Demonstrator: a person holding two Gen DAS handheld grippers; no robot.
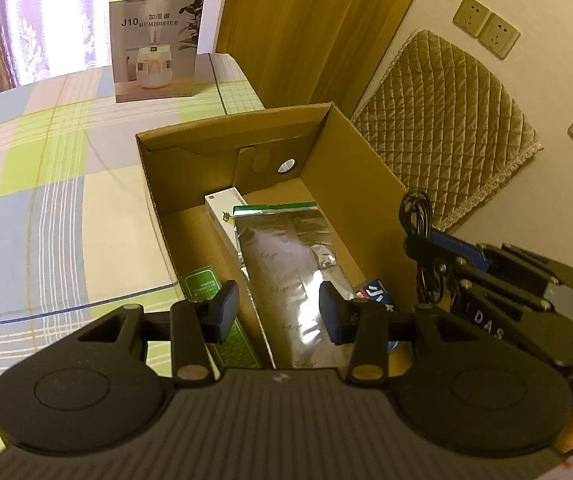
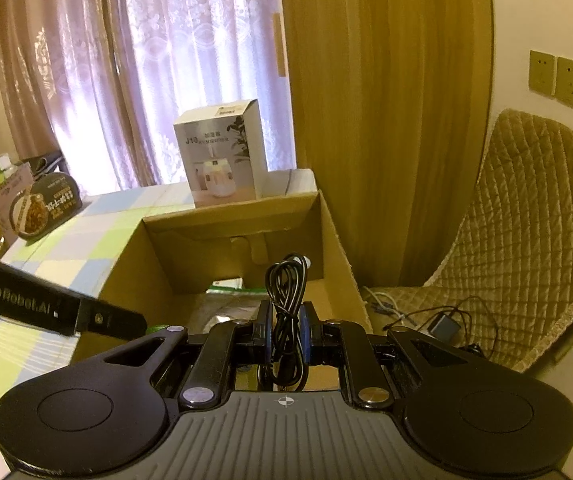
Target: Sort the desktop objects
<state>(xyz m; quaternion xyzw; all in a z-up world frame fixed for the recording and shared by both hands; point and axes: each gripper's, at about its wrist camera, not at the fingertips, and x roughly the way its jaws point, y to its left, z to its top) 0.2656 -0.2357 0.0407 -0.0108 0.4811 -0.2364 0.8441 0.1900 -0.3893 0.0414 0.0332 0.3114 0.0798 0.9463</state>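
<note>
A coiled black cable (image 2: 286, 312) is pinched upright between the right gripper (image 2: 286, 334) pads, poised over the open brown cardboard box (image 2: 246, 236) ahead — seemingly for dropping in. The left gripper (image 1: 278, 312) is held open and empty above a silver foil pouch (image 1: 286, 264) inside.

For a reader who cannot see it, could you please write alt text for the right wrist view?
The right gripper is shut on a coiled black cable, held over an open cardboard box on a checked tablecloth. A white humidifier box stands behind it before sheer curtains, and a quilted chair is at right.
</note>
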